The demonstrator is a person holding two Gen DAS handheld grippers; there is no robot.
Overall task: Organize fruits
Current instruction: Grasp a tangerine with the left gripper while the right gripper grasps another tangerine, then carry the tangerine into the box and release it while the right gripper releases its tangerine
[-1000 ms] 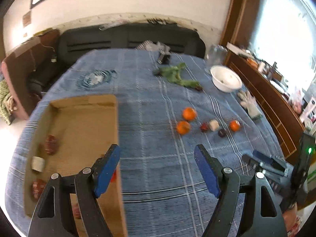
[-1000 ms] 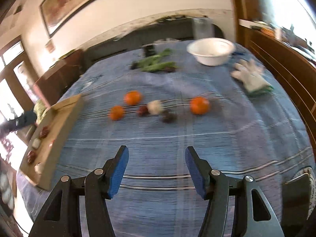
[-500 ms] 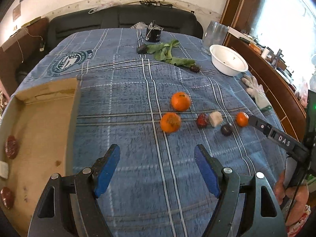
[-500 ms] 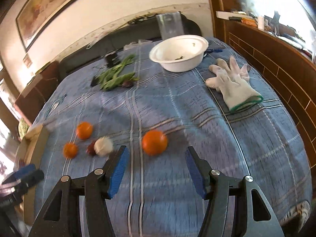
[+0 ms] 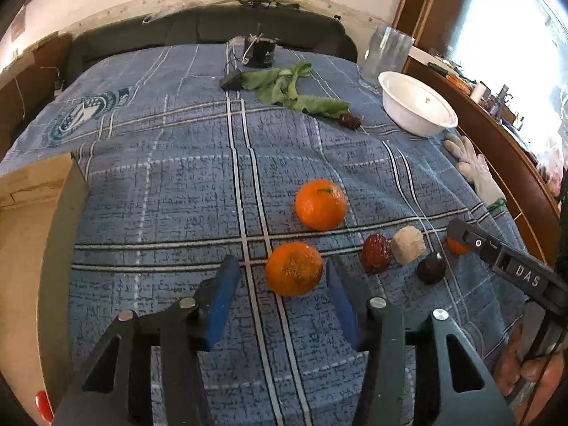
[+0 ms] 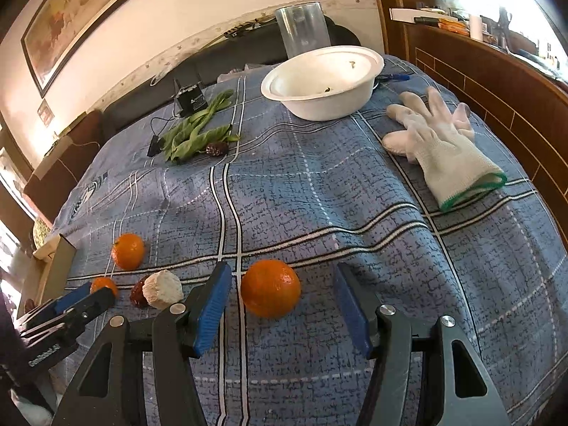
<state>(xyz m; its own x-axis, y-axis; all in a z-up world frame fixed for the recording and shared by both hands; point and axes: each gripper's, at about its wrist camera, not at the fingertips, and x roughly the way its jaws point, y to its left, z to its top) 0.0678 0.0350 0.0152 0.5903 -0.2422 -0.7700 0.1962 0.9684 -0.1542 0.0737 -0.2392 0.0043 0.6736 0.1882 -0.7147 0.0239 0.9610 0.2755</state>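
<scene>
On the blue plaid cloth lie three oranges and some small fruits. The nearest orange [image 5: 294,269] sits between the blue pads of my left gripper [image 5: 281,264], whose jaws are closing. The right pad is almost on the peel and a gap shows on the left. A second orange [image 5: 321,204] lies just beyond. In the right wrist view another orange [image 6: 270,288] sits between the pads of my right gripper [image 6: 282,273], which is open with room on both sides. A red date [image 5: 375,252], a white lump [image 5: 408,245] and a dark fruit [image 5: 431,267] lie between the two grippers.
A cardboard box [image 5: 35,213] holding some items stands at the left edge. At the back right are a white bowl [image 6: 323,81], a glass jar [image 6: 301,32] and a white glove [image 6: 443,149]. Green leaves [image 6: 195,135] with a dark date [image 6: 216,148] lie further back.
Both grippers came forward and down to the row of fruit. The left jaws narrowed around the near orange. The right gripper now has an orange between its pads.
</scene>
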